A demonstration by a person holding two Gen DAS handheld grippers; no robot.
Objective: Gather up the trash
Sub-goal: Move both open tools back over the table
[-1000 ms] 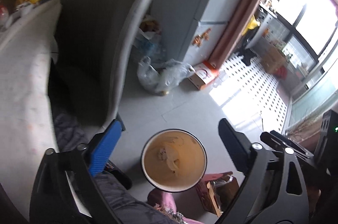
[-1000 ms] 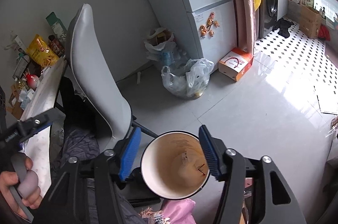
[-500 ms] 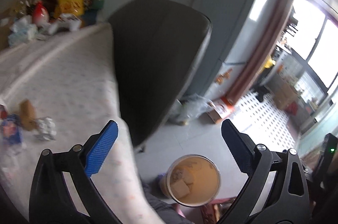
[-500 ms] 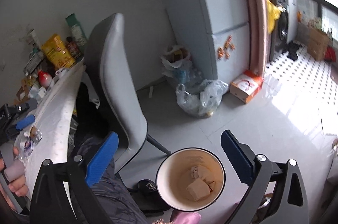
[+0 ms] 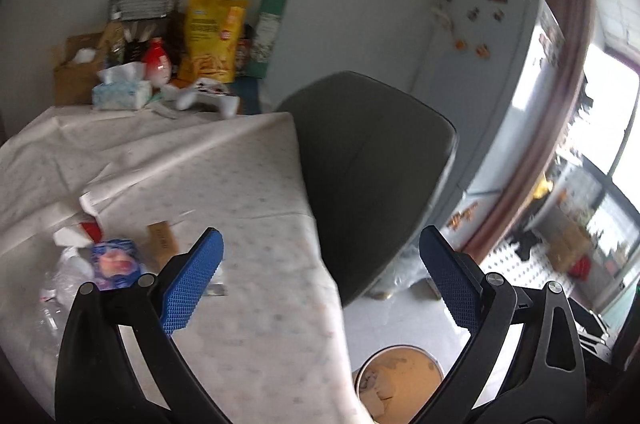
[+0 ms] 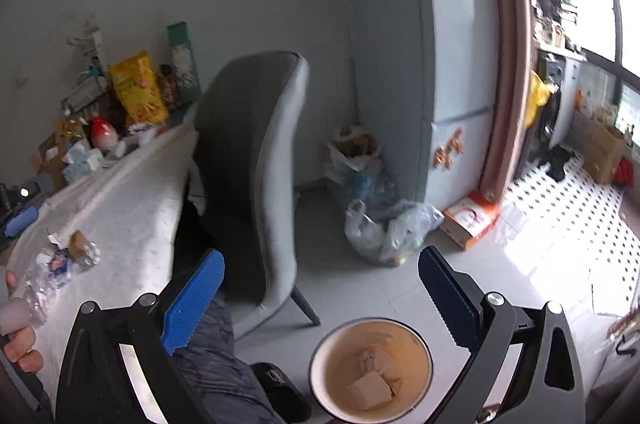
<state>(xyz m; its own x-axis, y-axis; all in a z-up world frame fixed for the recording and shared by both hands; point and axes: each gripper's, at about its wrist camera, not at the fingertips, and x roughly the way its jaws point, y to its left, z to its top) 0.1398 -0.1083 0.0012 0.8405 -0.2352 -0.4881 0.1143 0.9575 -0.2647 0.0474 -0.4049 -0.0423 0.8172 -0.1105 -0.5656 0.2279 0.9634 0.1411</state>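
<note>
White-clothed table (image 5: 248, 184) with wrappers (image 5: 100, 260) now ahead; you've swung up from the bin (image 6: 372, 368), left gripper (image 5: 320, 280) and right gripper (image 6: 320, 288) wide, empty, ready for more trash

Left wrist view: the waste bin (image 5: 400, 380) is cut by the lower edge and partly hidden behind the surface (image 5: 248, 184) and the left gripper (image 5: 320, 276); its contents are blurred. The crumpled wrappers (image 5: 100, 260) near the surface's left side are too blurred to identify. Right wrist view: the bin's near rim is cut by the lower edge; the hand (image 6: 18, 336) at the left edge is mostly out of frame; the chair (image 6: 256, 160) hides part of the floor.
</note>
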